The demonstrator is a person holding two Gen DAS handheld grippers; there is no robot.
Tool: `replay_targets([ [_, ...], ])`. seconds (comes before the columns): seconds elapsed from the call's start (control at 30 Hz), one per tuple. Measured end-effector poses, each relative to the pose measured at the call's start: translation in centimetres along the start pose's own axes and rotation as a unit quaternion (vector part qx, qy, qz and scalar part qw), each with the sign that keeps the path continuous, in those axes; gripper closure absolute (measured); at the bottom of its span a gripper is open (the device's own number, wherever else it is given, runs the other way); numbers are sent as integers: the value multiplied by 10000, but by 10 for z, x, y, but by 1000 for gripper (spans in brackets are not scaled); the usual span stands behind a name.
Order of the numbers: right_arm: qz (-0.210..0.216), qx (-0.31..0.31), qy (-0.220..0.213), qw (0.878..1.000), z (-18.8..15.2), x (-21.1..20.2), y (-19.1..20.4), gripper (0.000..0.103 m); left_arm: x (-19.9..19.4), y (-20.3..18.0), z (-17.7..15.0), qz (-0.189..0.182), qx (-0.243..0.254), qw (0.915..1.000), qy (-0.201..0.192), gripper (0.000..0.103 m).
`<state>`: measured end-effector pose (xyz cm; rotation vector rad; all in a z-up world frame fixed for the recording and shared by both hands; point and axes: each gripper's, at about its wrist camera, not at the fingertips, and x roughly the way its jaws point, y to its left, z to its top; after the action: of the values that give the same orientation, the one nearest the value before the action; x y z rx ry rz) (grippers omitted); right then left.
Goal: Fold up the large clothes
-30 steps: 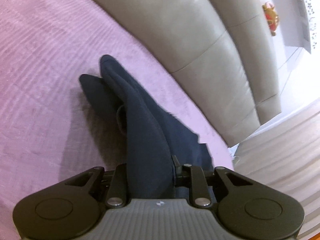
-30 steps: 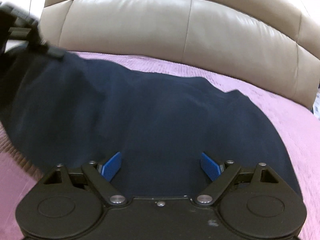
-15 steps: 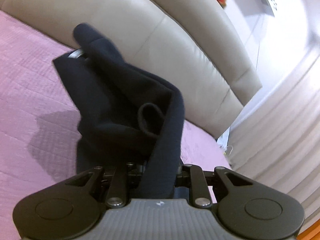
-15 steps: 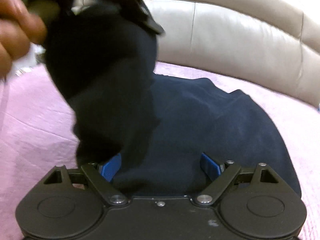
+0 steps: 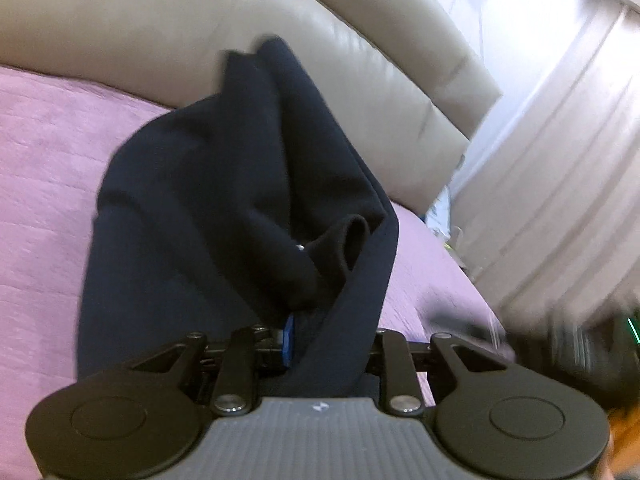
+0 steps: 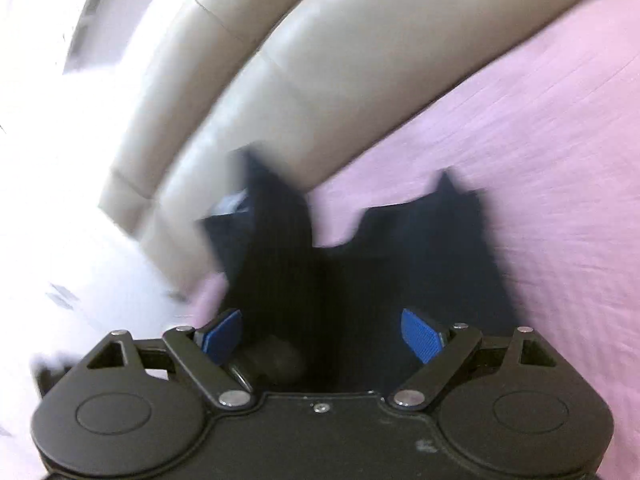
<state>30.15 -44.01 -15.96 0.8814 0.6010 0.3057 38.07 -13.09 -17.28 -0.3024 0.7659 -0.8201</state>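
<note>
A: Status of the tongs?

B: My left gripper clamps the navy garment, lifting it at twelve o'clock above the pink bedspread for folding. My right gripper stands apart, apparently empty; the view is blurred.

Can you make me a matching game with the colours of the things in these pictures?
Things:
1. garment
2. bed cover
3. headboard
4. right gripper's pads

Colours:
A. beige
B. bright blue
C. dark navy
D. pink

Pairs: 1-C, 2-D, 3-A, 4-B
</note>
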Motion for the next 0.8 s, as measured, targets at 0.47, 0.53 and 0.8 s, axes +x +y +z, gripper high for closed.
replay_targets([
  [0.47, -417, -218, 539, 9974, 75, 70, -9, 89, -4, -57, -2, -397, 665, 9948, 668, 57],
  [0.53, -562, -425, 630, 9955, 76, 73, -13, 89, -25, -59, 6, -419, 777, 9951, 441, 55],
  [0.8, -236, 521, 1146, 9918, 82, 66, -51, 63, -36, -6, 16, 963, 407, 9932, 513, 85],
])
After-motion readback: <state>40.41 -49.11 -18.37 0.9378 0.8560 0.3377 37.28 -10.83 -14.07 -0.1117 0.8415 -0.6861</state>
